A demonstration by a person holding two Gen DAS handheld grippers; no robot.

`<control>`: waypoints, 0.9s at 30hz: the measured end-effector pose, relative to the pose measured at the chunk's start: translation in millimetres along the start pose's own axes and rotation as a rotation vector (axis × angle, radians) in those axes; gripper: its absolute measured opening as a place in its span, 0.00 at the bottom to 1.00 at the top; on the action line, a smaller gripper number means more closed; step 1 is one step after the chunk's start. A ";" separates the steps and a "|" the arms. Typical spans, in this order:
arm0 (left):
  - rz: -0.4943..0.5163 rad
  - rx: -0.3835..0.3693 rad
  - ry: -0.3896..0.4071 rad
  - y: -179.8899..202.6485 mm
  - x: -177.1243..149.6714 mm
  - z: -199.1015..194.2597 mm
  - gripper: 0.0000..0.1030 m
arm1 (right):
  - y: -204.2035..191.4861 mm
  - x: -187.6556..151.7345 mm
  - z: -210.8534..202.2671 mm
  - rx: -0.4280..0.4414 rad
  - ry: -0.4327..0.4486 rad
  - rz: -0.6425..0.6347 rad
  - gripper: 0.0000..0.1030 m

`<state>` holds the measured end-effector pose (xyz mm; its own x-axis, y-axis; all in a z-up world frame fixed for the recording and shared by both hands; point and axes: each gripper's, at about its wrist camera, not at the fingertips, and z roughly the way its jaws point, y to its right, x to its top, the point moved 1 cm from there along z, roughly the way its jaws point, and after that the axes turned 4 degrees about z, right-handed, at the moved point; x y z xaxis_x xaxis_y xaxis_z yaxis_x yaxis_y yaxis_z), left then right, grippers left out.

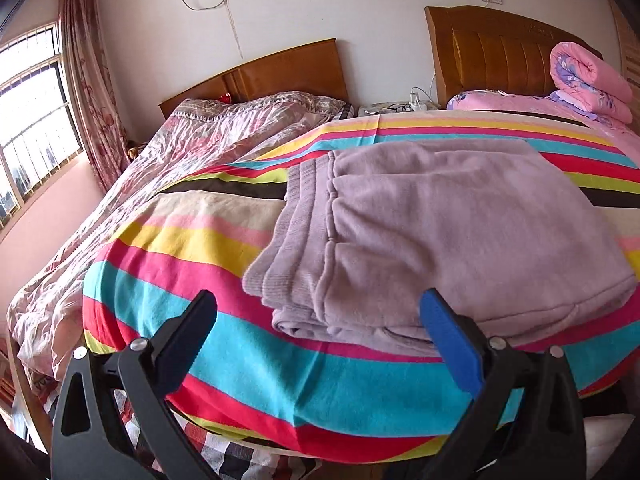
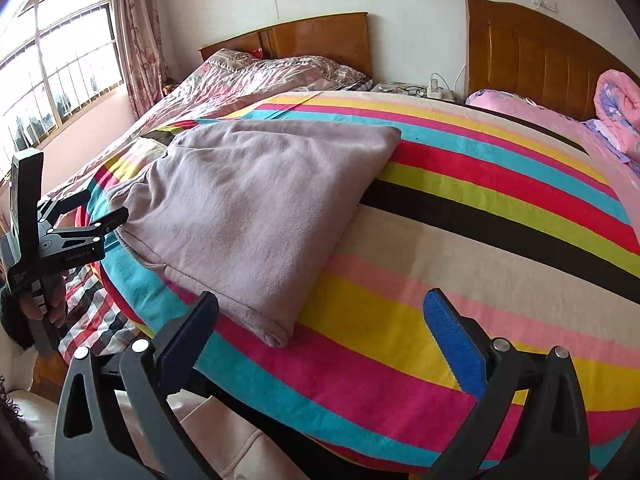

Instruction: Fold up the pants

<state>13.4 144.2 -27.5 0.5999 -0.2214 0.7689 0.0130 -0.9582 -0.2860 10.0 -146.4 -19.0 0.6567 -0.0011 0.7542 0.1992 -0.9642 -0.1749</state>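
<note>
Lilac fleece pants [image 1: 440, 236] lie folded into a thick rectangle on the striped blanket [image 1: 224, 280], ribbed waistband to the left. My left gripper [image 1: 320, 312] is open just short of their near edge, with nothing between its fingers. In the right wrist view the same pants [image 2: 248, 208] lie left of centre. My right gripper [image 2: 322, 312] is open above the blanket [image 2: 460, 240], close to the pants' near right corner and not touching them. The left gripper [image 2: 102, 216] also shows there at the far left, held by a hand, its fingers spread beside the pants' left edge.
A second bed with a crumpled pink floral quilt [image 1: 208, 136] lies to the left, by a window [image 1: 32, 120] and curtain. Wooden headboards [image 1: 504, 52] stand at the wall. A rolled pink quilt [image 1: 588, 80] sits at the far right. A nightstand with chargers [image 1: 400, 108] is between the beds.
</note>
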 end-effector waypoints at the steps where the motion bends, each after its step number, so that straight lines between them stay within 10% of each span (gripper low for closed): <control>1: -0.018 0.003 0.042 -6.4 2.1 -19.4 0.99 | -2.0 3.1 -21.1 0.006 0.055 0.012 0.96; 8: -0.106 0.047 0.386 -12.9 39.3 -143.7 0.99 | -36.3 16.6 -129.4 0.026 0.476 0.025 0.96; 11: -0.142 0.008 0.392 -0.3 37.4 -144.3 0.99 | -51.9 11.6 -106.2 0.010 0.374 -0.035 0.96; 18: -0.169 0.025 0.120 24.2 9.1 -92.1 0.99 | -75.0 -33.6 -42.8 0.009 0.111 -0.140 0.96; 27: -0.155 -0.013 0.152 24.5 0.2 -91.5 0.99 | -72.6 -37.4 -42.8 -0.037 0.118 -0.114 0.96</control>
<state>-59.4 104.1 18.0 0.4644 -0.0953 0.8805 0.0844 -0.9849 -0.1511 -60.2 -87.7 -7.5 0.5412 0.0795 0.8372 0.2392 -0.9689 -0.0627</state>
